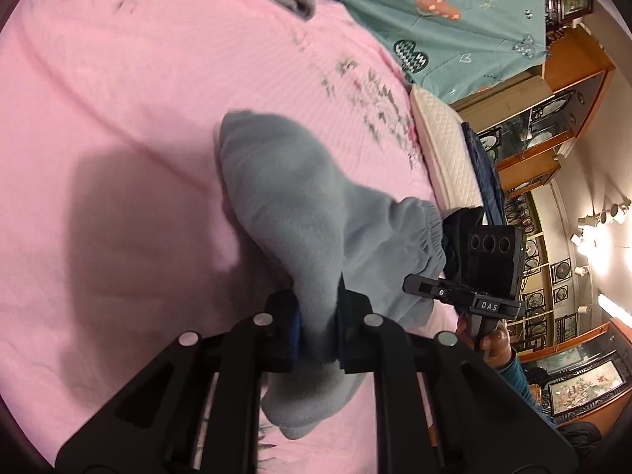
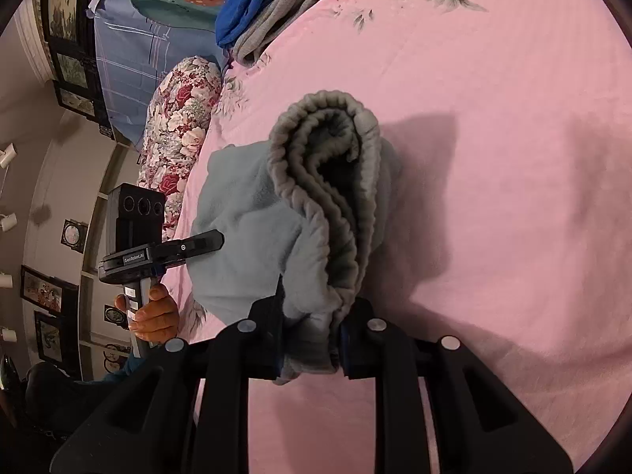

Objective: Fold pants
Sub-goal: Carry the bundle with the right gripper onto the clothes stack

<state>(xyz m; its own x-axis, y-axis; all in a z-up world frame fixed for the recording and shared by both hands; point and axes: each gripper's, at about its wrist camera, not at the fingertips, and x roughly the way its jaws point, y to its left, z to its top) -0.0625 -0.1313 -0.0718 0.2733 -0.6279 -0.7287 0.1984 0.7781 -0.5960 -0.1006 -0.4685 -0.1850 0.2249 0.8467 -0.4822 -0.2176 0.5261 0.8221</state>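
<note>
Grey-blue fleece pants [image 1: 292, 213] hang bunched between both grippers, lifted above the pink bed sheet [image 1: 98, 118]. My left gripper [image 1: 318, 328] is shut on a thick fold of the leg fabric. My right gripper [image 2: 312, 339] is shut on the pants [image 2: 252, 213] at the elastic waistband [image 2: 324, 181], which curls in folded layers in front of it. The right gripper also shows in the left wrist view [image 1: 418, 286] at the right. The left gripper shows in the right wrist view [image 2: 213, 241] at the left.
A pile of grey and blue clothes [image 2: 268, 12] lies at the far end of the bed. A floral pillow [image 2: 177, 126] and a teal blanket [image 1: 434, 19] lie along the bed's edges. Wooden display cabinets [image 1: 553, 130] stand beyond.
</note>
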